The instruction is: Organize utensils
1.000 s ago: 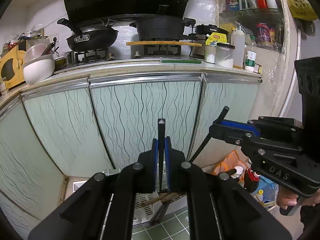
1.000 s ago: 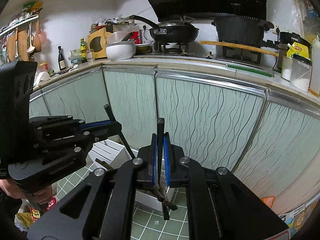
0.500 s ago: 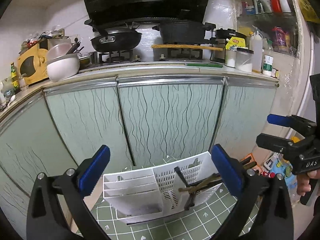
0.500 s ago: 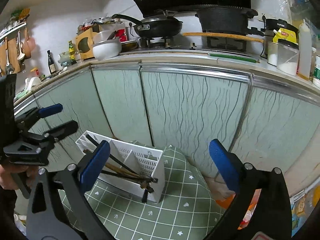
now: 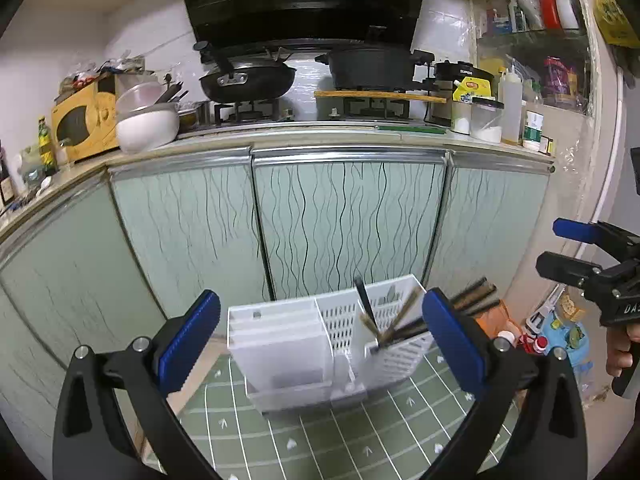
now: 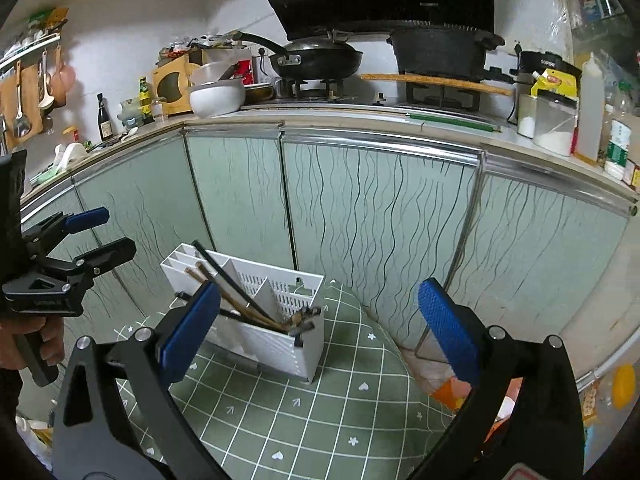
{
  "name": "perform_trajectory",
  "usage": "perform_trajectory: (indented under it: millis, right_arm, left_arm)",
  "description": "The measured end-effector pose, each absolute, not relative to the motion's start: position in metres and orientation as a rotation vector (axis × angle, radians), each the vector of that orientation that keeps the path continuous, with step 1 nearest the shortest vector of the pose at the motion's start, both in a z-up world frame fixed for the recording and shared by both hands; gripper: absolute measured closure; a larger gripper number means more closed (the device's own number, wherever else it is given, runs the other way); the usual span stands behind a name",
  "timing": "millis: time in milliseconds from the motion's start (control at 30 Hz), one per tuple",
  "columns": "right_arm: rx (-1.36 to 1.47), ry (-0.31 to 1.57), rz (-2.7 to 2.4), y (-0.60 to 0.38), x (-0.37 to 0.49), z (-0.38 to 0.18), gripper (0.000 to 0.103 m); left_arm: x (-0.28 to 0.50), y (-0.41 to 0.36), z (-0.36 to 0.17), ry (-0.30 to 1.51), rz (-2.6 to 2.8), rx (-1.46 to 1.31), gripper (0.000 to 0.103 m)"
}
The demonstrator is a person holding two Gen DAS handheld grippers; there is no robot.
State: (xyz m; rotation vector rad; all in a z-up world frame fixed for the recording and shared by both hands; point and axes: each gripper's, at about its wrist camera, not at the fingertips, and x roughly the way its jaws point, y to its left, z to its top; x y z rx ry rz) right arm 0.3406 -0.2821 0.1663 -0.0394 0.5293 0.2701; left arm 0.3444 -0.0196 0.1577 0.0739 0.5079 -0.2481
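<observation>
A white plastic utensil holder (image 5: 304, 344) lies tipped on a green checked mat (image 5: 320, 432); it also shows in the right wrist view (image 6: 280, 320). Several brown and black chopsticks (image 5: 404, 320) stick out of its slotted compartment, also visible in the right wrist view (image 6: 240, 296). My left gripper (image 5: 320, 332) is open and empty, held just short of the holder. My right gripper (image 6: 318, 320) is open and empty, also in front of the holder. Each gripper shows in the other's view: the right one (image 5: 576, 248), the left one (image 6: 100, 232).
Green patterned cabinet doors (image 5: 344, 224) stand right behind the holder. The counter above holds a wok (image 5: 244, 80), a black pot (image 5: 372, 66), a white bowl (image 5: 148, 126) and jars (image 5: 486, 120). Bags and bottles (image 5: 540, 336) lie on the floor at the right.
Both grippers went from shut to wide open. Both have pulled back and tilted down, so the holder and the mat now show in full.
</observation>
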Motion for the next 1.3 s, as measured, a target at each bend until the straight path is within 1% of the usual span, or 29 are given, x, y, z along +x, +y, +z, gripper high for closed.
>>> perform_trajectory:
  millis: [233,400,767,1300]
  right_arm:
    - [-0.043,0.501,0.267,-0.282,0.294,0.161,0.008]
    - [-0.077,0.506,0.248,-0.277,0.265,0.144,0.008]
    - [-0.130,0.505,0.220,-0.262,0.210,0.106,0.008]
    - [-0.138,0.535,0.274,-0.253,0.164,0.042,0.008]
  left_arm:
    - [0.300,-0.016,0.146,0.500,-0.216,0.092,0.004]
    - [0.268,-0.014,0.134,0.508,-0.207,0.070,0.004]
    - [0.210,-0.015,0.095,0.471,-0.126,0.156,0.004]
    - [0.164,0.004,0.038,0.515,-0.212,0.131,0.004]
